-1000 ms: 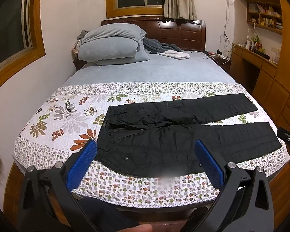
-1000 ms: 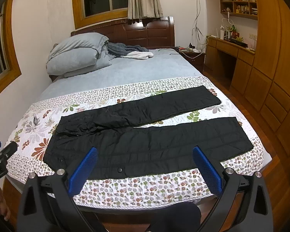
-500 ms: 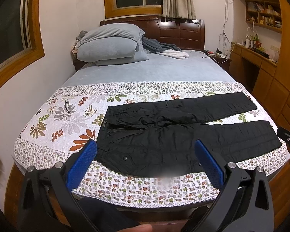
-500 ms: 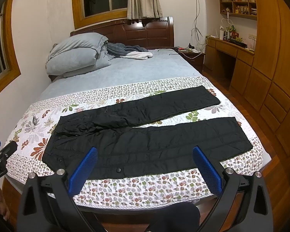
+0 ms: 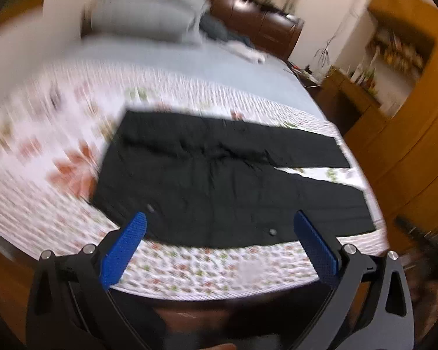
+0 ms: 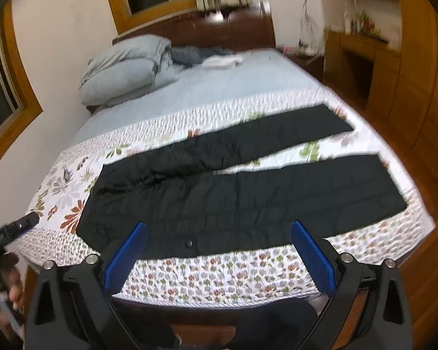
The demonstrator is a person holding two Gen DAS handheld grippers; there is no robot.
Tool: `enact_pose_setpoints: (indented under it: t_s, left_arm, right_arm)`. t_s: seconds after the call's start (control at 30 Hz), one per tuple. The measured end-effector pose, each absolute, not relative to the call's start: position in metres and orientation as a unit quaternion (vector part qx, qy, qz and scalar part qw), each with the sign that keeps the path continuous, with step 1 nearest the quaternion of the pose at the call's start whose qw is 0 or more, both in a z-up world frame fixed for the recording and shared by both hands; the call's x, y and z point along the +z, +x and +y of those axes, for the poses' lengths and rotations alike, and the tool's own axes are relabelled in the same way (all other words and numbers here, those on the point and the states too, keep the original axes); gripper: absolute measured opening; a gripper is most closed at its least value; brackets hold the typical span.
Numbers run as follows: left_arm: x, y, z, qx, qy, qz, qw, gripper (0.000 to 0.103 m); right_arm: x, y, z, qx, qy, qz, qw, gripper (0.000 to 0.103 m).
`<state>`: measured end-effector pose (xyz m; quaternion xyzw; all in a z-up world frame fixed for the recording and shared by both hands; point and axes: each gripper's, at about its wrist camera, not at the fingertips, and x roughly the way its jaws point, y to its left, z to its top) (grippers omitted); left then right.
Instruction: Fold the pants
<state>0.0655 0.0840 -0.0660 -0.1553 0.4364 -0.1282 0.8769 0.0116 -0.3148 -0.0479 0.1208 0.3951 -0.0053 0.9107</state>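
While the black pants (image 5: 219,180) lie spread flat on the floral quilt (image 5: 213,265) at the foot of the bed (image 6: 233,87), waistband toward the pillows' (image 6: 125,73) side, the left hand-held gripper (image 5: 219,227) hovers before the quilt's near edge, jaws apart and empty; the right hand-held gripper (image 6: 217,230) likewise.

Warm, dim indoor light fills both views. The left wrist view is heavily smeared, worst over the quilt (image 5: 43,151) at left. The right view blurs less. Fisheye bending curves every edge, corners black.
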Motion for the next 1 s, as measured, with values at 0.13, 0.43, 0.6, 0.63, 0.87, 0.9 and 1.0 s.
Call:
enact_pose_setpoints:
  t_s: [0.13, 0.43, 0.6, 0.63, 0.87, 0.9, 1.0]
  left_arm:
    - [-0.123, 0.105, 0.148, -0.083, -0.219, 0.457, 0.858, 0.1]
    - [-0.243, 0.17, 0.224, -0.032, -0.336, 0.566, 0.752, 0.1]
    - [-0.265, 0.184, 0.226, -0.008, -0.353, 0.578, 0.736, 0.1]
    - [-0.263, 0.186, 0.224, -0.01, -0.354, 0.572, 0.74, 0.1]
    - [-0.268, 0.199, 0.21, 0.032, -0.281, 0.577, 0.766, 0.06]
    - [-0.268, 0.197, 0.211, 0.035, -0.282, 0.572, 0.77, 0.058]
    - [-0.267, 0.193, 0.217, 0.033, -0.292, 0.565, 0.771, 0.05]
  right_arm:
    - [-0.102, 0.038, -0.354, 0.026, 0.168, 0.454, 0.875, 0.1]
    - [-0.197, 0.046, -0.444, 0.02, 0.325, 0.495, 0.806, 0.1]
    - [-0.213, 0.036, -0.474, 0.013, 0.362, 0.483, 0.797, 0.099]
    - [-0.215, 0.035, -0.482, 0.01, 0.369, 0.477, 0.798, 0.099]
    - [-0.234, 0.022, -0.584, -0.038, 0.488, 0.397, 0.776, 0.099]
    - [-0.238, 0.019, -0.601, -0.049, 0.506, 0.381, 0.772, 0.099]
    - [-0.256, 0.009, -0.656, -0.078, 0.569, 0.333, 0.748, 0.099]
